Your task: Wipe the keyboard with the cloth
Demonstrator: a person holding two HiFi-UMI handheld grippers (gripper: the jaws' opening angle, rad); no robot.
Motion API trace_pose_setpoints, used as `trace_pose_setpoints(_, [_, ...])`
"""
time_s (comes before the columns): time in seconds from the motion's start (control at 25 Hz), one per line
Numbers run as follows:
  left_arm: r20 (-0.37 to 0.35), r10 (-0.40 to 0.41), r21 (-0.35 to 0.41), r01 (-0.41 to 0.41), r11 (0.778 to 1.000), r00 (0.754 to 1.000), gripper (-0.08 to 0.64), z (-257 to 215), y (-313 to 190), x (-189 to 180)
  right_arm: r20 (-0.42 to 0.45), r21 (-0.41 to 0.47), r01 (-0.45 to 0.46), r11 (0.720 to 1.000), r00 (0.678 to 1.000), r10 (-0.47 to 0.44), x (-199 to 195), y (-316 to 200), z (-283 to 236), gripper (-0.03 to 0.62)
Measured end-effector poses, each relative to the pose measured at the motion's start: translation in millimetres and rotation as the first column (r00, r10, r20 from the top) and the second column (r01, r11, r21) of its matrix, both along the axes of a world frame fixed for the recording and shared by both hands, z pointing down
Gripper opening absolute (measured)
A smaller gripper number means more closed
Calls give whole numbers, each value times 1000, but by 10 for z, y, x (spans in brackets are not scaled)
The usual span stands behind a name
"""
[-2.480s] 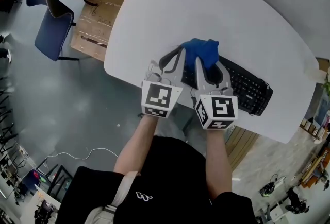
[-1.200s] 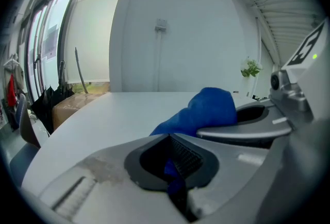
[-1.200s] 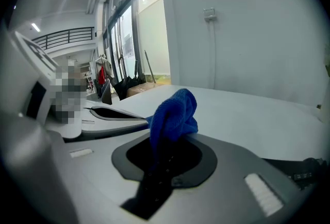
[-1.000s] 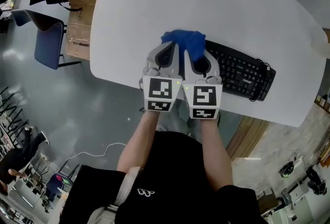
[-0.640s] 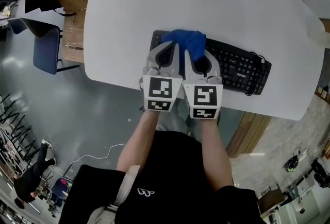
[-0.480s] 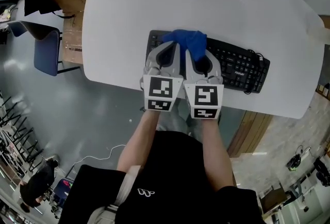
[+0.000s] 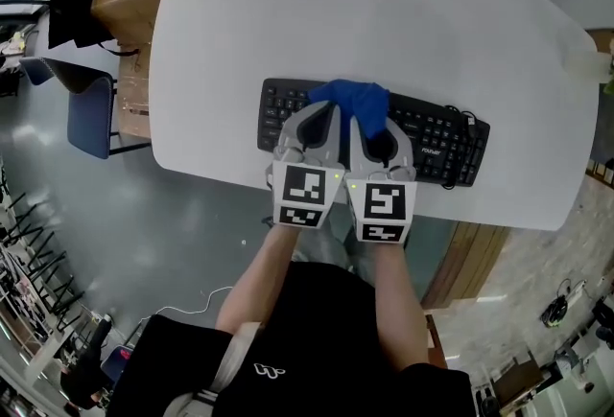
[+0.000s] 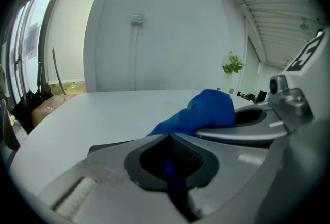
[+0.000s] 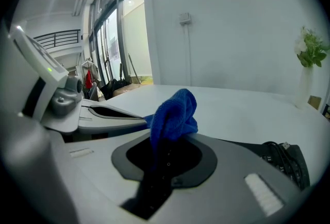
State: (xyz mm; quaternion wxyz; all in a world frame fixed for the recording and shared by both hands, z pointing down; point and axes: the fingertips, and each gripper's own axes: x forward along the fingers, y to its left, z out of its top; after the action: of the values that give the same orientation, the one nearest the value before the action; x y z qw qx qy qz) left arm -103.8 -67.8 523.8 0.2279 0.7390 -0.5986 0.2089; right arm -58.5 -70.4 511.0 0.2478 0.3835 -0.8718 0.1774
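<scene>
The black keyboard (image 7: 436,132) lies near the white table's (image 7: 384,12) near edge under both grippers, with bare tabletop beyond the jaws; left gripper (image 7: 321,113) and right gripper (image 7: 369,123), side by side, each clamp the blue cloth (image 7: 357,102) on the keys, now farther from the keyboard's left end than 2.5 s ago

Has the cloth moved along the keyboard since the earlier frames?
Yes. The cloth has slid right along the keyboard, whose left-end keys are now uncovered.

Blue cloth (image 7: 353,101) atop black keyboard (image 7: 441,139) on white table (image 7: 384,12), left gripper (image 7: 315,121) and right gripper (image 7: 376,126) side by side.
</scene>
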Motion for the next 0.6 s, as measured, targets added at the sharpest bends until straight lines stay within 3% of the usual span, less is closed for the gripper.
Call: trace_pose_setpoints(0.6, [-14,94,-4,-94,996,995,-2,0,-93,605,-23,-2,-79,997,997,79,588,-71,-11,72])
